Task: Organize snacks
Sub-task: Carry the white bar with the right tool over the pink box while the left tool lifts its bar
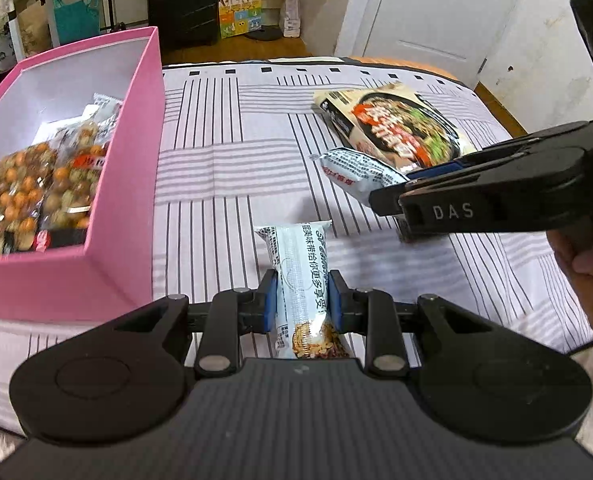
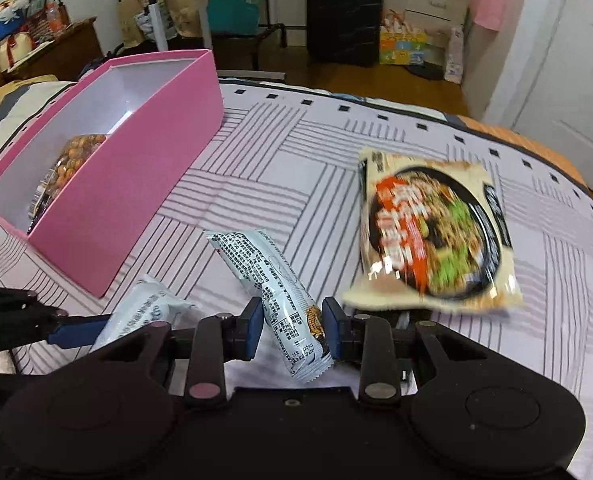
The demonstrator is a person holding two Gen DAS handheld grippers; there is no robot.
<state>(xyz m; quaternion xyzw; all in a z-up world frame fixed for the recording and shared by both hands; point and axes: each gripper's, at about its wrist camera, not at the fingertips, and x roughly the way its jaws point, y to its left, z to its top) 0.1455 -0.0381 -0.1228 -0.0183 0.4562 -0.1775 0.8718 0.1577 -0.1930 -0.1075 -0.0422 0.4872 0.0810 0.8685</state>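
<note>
Two slim pale-blue foil snack bars are off the bed, one in each gripper. The left gripper [image 1: 301, 306] pinches its pale-blue snack bar [image 1: 302, 280] between blue pads, the wrapper standing lengthwise along the fingers; Chinese characters run down its face and a picture of a nut-studded bar shows at the near end. The right gripper [image 2: 293, 330] clamps the second pale-blue snack bar [image 2: 274, 300] slantwise, its back turned up with dense black small print too fine to read and a crimped end seal. In the left wrist view the right gripper's black body carries the raised letters "DAS", and a person's hand [image 1: 588, 276] with a ring grips its handle.

The landmark is the rectangular pink cardboard box [image 1: 116, 264] with a white inside, lid off, standing on the white bedspread with grey stripes and small black squares [image 1: 232, 152]. Inside the box lie clear crinkly bags of round orange and brown coated snacks [image 1: 24, 192] and a white wrapper [image 1: 104, 104] at the far end. Both held bars hang to the right of the box, outside it, the left one nearer its wall. Well to the right of the box, flat on the bedspread, lies a glossy beige pouch printed with a black bowl of noodles [image 2: 432, 228] and large red characters, blurred beyond reading.
</note>
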